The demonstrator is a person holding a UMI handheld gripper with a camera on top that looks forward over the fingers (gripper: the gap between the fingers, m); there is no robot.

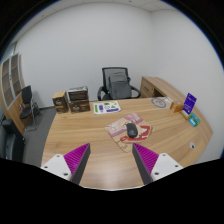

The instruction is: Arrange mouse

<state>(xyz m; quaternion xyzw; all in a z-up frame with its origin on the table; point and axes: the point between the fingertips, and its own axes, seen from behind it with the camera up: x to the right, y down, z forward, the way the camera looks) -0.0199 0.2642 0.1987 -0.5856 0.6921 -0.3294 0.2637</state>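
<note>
Tongs point(110, 160) spread, empty, lower centre. Mouse point(132, 129) on pink mousepad point(128, 131), mid-frame, table point(90, 135). Advance straight, straddle mouse sides squarely before closing.

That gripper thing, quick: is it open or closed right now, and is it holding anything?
Gripper: jaws open, holding nothing. The mouse lies on its mat on the desk, beyond the fingers.

Mouse point(132, 129) on desk point(90, 135) beyond parted fingers point(75, 160)
</note>
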